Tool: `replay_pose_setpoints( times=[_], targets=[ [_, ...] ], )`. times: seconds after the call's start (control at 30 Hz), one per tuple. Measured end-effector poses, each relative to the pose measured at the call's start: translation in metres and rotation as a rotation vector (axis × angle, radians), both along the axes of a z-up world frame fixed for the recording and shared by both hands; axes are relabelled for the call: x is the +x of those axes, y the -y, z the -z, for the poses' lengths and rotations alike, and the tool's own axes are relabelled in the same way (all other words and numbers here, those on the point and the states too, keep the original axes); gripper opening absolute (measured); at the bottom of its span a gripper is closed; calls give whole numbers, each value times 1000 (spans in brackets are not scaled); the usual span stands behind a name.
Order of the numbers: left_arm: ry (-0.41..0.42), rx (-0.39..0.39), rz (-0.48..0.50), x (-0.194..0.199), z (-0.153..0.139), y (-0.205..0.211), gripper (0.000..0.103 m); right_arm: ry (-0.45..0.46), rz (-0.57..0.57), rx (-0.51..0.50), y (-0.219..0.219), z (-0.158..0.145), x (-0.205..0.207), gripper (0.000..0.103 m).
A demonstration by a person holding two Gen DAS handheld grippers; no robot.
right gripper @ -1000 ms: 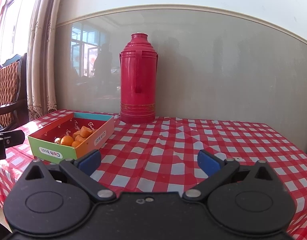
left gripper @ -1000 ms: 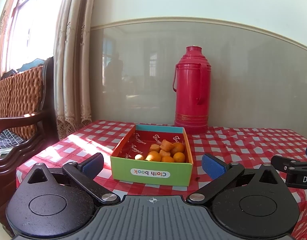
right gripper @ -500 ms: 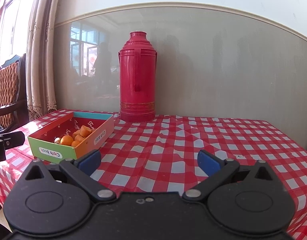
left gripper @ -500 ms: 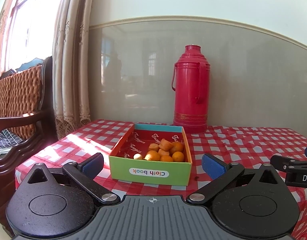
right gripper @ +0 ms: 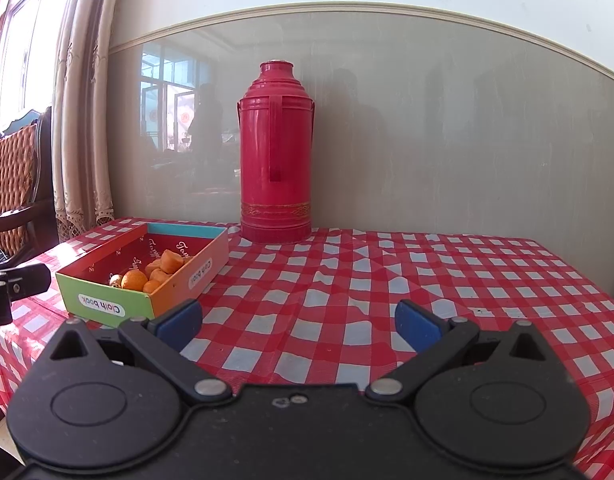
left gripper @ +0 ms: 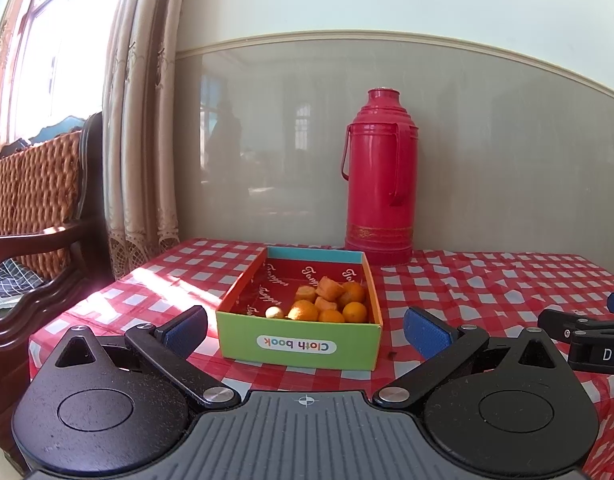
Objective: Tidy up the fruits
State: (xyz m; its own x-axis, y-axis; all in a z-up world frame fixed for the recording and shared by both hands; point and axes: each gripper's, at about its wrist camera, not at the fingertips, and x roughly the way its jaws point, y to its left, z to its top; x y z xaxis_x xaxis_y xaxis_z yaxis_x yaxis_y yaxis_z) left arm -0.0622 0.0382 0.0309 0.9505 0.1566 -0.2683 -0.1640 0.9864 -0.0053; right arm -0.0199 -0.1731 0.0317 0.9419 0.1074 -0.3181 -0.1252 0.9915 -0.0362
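Note:
A green and orange "Cloth book" box (left gripper: 299, 346) sits on the red checked tablecloth (left gripper: 487, 292). Several small orange fruits (left gripper: 331, 304) and one pale round one (left gripper: 275, 313) lie in its near right part. My left gripper (left gripper: 306, 330) is open and empty, just in front of the box's near wall. My right gripper (right gripper: 299, 322) is open and empty over the cloth, to the right of the box (right gripper: 119, 300). The fruits (right gripper: 155, 272) also show in the right wrist view. The right gripper's tip shows at the left wrist view's right edge (left gripper: 587, 336).
A tall red thermos (left gripper: 381, 184) stands behind the box against the wall; it also shows in the right wrist view (right gripper: 275, 156). A wooden chair with a woven back (left gripper: 35, 208) and curtains (left gripper: 143, 120) stand left of the table.
Both grippers have drifted very slightly; the box and thermos sit a touch higher in the views. Both stay open and empty.

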Motion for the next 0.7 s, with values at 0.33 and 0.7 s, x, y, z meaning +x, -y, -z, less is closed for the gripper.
replay_pose_setpoints(
  times=[0.33,0.7],
  targets=[
    [-4,-1,2,0,0,0,103,-1,1,1,0,0,0,97],
    [9,5,5,-2,0,2,103,5,-1,2,-1,1,0,97]
  ],
)
